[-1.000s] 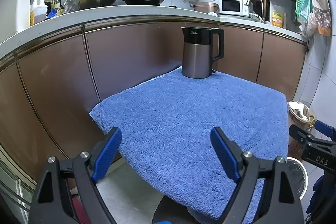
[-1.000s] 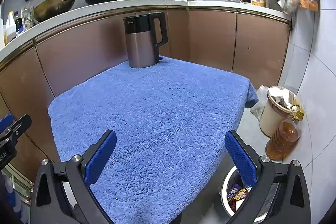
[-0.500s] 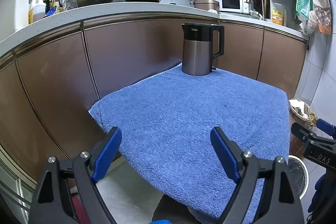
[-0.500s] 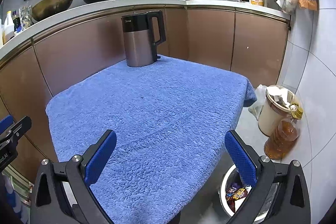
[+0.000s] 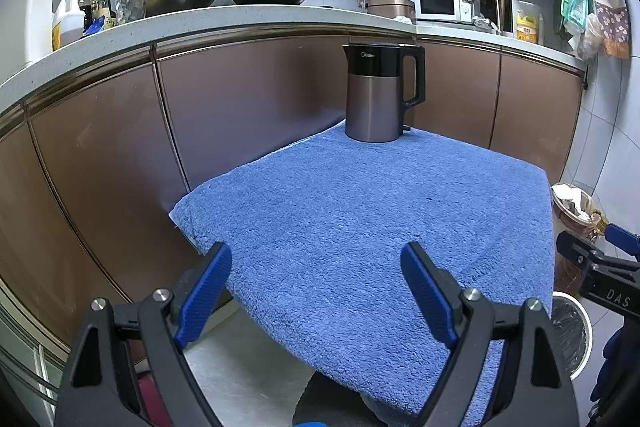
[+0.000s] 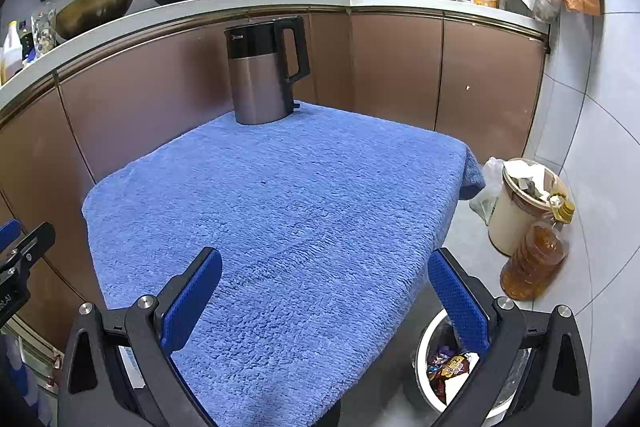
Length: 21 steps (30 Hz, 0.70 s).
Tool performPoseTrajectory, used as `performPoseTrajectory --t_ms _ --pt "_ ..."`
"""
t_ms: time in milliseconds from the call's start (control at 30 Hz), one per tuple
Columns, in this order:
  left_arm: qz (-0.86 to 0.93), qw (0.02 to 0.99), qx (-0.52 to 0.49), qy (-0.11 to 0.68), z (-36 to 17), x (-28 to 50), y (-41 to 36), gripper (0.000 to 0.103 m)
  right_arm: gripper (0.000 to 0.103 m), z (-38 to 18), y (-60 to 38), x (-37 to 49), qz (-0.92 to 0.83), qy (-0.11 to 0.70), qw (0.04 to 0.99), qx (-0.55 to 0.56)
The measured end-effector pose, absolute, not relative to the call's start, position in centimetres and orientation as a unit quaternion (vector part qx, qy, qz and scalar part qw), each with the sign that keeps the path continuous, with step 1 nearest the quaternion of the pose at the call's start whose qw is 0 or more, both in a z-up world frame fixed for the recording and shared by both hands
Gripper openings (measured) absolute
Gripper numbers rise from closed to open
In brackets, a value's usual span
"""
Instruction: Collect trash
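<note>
A small white-rimmed trash bin point(image 6: 434, 367) stands on the floor below the table's right front corner, with colourful wrappers point(image 6: 450, 367) inside; its rim also shows in the left wrist view point(image 5: 572, 339). No loose trash shows on the blue towel point(image 5: 360, 219) that covers the table. My left gripper point(image 5: 316, 291) is open and empty above the towel's front left part. My right gripper point(image 6: 324, 301) is open and empty above the towel's front right edge, its right finger over the bin.
A steel and black electric kettle point(image 6: 260, 71) stands at the towel's far edge, against brown cabinets point(image 5: 100, 155). A beige bin full of paper point(image 6: 520, 203) and an oil bottle point(image 6: 534, 259) stand on the floor at right. The counter holds pans and a microwave.
Both views have shifted only slightly; the kettle sits a little lower and nearer in frame. Both grippers stay open and empty.
</note>
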<state>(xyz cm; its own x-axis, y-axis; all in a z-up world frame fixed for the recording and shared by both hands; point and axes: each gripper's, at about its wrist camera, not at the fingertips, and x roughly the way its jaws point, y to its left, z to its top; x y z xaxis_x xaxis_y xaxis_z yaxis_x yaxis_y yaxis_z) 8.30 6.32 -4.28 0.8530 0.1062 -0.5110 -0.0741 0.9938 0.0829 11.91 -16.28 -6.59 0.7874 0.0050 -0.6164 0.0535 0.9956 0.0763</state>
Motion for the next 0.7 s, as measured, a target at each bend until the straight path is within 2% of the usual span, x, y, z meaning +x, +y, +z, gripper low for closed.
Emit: performPoseTrajectory --t_ms 700 --pt "0.04 0.958 0.044 0.279 -5.2 9.3 4.9 0.086 0.101 -6.3 -16.9 11.7 -0.042 0.317 0.947 0.031"
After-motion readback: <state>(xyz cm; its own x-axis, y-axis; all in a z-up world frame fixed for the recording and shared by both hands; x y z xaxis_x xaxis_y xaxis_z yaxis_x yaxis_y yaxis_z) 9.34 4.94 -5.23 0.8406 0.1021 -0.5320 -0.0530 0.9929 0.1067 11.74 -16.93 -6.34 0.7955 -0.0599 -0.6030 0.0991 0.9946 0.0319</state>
